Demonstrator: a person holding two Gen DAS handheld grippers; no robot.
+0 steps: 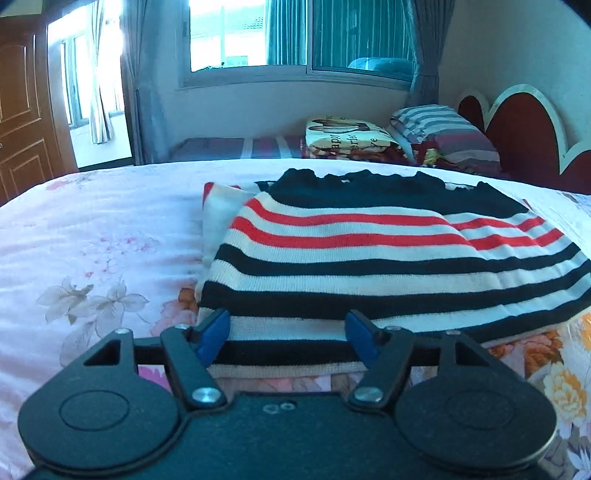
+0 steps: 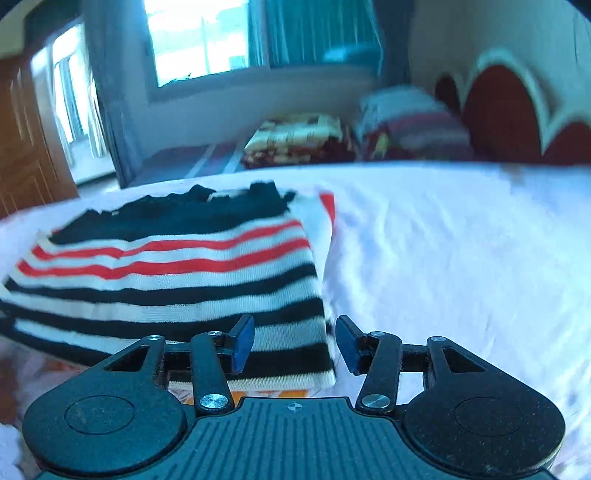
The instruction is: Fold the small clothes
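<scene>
- The striped knit garment point(image 1: 369, 258) lies folded flat on the bed.
- Its stripes run cream and navy along the near edge, then cream and red, with solid navy at the far end.
- A cream layer edged in red juts out at the far corner.

The folded knit sweater point(image 1: 369, 251) has white, red and black stripes, with a plain black part at its far end; the soft bed sheet point(image 1: 92, 240) is pale pink with grey and orange flowers; the gripper fingertips point(image 1: 212, 334) are blue on black arms; the curvy wooden headboard point(image 1: 524, 136) is dark red with a white edge; the window curtains point(image 1: 354, 33) are teal.
</scene>
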